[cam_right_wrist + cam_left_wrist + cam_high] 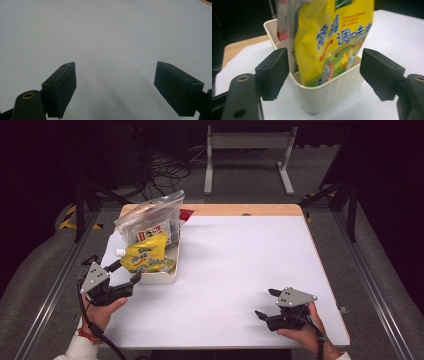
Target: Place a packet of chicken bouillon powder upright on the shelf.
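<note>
Item: yellow bouillon pouch, upright in cream bin; my left gripper fingers wide, released; right gripper wide, idle above tabletop.

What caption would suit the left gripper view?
Open left gripper facing a cream bin that holds a yellow bouillon pouch.
</note>
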